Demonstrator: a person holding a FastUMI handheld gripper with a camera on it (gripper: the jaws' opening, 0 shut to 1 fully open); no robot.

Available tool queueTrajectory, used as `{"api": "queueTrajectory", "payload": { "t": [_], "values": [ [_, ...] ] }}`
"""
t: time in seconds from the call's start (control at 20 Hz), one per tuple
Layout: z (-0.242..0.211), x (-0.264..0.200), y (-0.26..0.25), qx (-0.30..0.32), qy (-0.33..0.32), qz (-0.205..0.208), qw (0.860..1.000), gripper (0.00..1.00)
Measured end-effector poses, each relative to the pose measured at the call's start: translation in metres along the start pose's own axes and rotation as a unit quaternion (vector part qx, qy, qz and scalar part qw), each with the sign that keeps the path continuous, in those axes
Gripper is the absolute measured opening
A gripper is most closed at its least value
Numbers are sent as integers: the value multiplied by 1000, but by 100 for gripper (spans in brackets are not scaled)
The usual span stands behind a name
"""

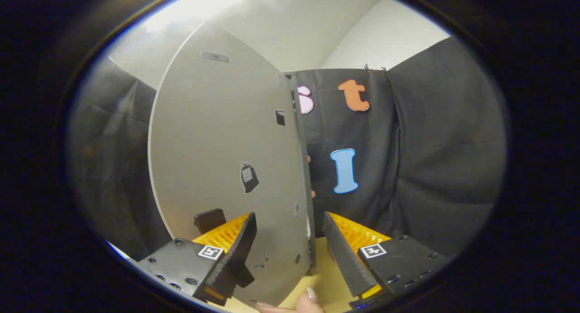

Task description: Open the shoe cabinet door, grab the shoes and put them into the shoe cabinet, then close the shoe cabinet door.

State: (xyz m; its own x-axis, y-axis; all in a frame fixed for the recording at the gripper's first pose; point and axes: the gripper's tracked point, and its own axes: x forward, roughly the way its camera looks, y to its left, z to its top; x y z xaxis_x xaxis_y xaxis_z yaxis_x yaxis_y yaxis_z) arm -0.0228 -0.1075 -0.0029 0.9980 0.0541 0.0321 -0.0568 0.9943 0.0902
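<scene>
A: Status chk. Tool [290, 254] config?

B: Fingers spread wide, nothing pinched. Cabinet door [226, 168] panel stands betw. them, free edge [304, 168] running from approx. 12 o'clock down to just inside the right finger [346, 258]. Left finger [235, 254] sits on the broad face of the panel; cannot tell if either pad touches it.

A: Door state?

B: Judged partly swung: the panel is seen at an angle, edge-on at its right side. Cabinet interior not resolved. Shoes: position cannot be told.

A: Failure modes from here?

B: 1) Fingers spread w/ no grip on the edge, so if the tool pushes or pulls sideways the panel can slide off a pad and swing free, poss. rebound. 2) Closing on the thin edge off-centre could twist the panel and strain the hinge side. 3) A person's fingertips [304, 301] lie at 6 o'clock, just below the door's lower corner on the table [324, 281]; pinch risk if the panel swings that way.

A: Mitigation?

B: Square the tool to the edge before any load; keep the hand clear.
</scene>
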Motion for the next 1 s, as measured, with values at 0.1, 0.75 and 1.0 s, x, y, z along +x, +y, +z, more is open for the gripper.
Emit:
{"api": "queueTrajectory", "payload": {
  "t": [0.1, 0.75, 1.0],
  "values": [
    [-3, 8, 16, 5, 0, 8, 1000, 94],
    [-28, 69, 130, -27, 11, 108, 994, 94],
    [-25, 78, 140, -34, 1, 99, 995, 94]
  ]
}}
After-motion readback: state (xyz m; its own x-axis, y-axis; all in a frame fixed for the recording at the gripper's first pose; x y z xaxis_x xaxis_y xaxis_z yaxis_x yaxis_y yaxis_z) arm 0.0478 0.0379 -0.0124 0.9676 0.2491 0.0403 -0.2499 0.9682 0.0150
